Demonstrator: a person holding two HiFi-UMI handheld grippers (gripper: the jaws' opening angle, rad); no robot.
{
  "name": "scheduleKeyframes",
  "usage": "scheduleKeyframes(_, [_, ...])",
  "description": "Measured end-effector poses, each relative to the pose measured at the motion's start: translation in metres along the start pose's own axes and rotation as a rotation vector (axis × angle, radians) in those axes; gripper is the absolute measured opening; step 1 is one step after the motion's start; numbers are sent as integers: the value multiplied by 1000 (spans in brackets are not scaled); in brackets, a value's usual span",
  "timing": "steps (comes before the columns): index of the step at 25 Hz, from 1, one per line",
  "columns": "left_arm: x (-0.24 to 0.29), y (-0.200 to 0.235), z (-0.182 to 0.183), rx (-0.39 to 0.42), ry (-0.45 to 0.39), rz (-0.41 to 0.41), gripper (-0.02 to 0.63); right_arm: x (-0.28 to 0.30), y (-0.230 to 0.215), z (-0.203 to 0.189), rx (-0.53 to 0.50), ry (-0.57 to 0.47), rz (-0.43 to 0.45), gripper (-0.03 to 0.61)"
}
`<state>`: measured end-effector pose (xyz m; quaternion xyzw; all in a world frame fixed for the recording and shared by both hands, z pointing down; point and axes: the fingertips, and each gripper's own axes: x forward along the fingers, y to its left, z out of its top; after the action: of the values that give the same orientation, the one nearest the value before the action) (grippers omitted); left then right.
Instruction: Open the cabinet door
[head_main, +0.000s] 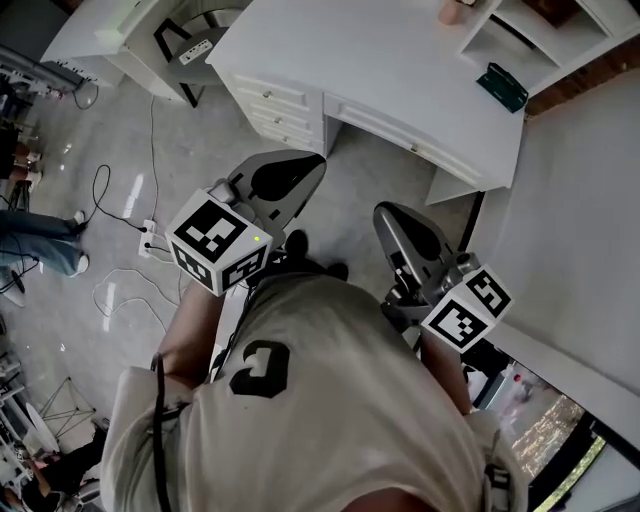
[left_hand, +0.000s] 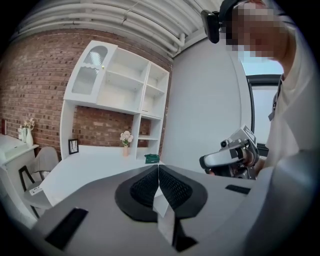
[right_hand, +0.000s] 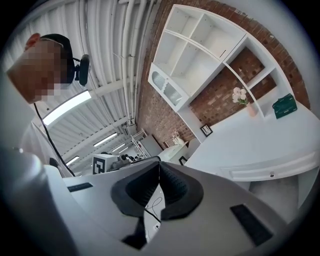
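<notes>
The cabinet door (left_hand: 92, 70) is a white arched door with glass at the upper left of the hutch, and it looks closed; it also shows in the right gripper view (right_hand: 167, 87). The head view shows only the hutch's lower shelves (head_main: 520, 30). Both grippers hang near my body, well short of the white desk (head_main: 400, 70). My left gripper (head_main: 303, 165) (left_hand: 158, 167) has its jaws together with nothing between them. My right gripper (head_main: 387, 213) (right_hand: 159, 165) is likewise shut and empty.
A green box (head_main: 502, 87) lies on the desk near the hutch, and a vase of flowers (left_hand: 125, 142) stands beside it. Drawers (head_main: 280, 110) face me at the desk's left. A chair (head_main: 185, 40), floor cables with a power strip (head_main: 150, 235) and another person's legs (head_main: 40, 245) are at the left.
</notes>
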<state>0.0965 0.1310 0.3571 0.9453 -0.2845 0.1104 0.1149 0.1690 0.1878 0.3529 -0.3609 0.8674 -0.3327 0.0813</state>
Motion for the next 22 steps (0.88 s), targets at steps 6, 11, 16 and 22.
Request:
scheduleKeyframes(6, [2, 18, -1, -23, -17, -28, 17, 22, -9, 1, -4, 35, -38, 27])
scheduleKeyframes(11, [3, 38, 1, -35, -30, -43, 17, 41, -21, -2, 26, 64, -82, 26])
scheduleKeyframes(16, [-8, 62, 2, -51, -36, -25, 17, 63, -20, -4, 29, 86, -95, 28])
scheduleKeyframes(22, [-20, 87, 1, -62, -46, -11, 17, 91, -14, -5, 20, 115, -84, 28])
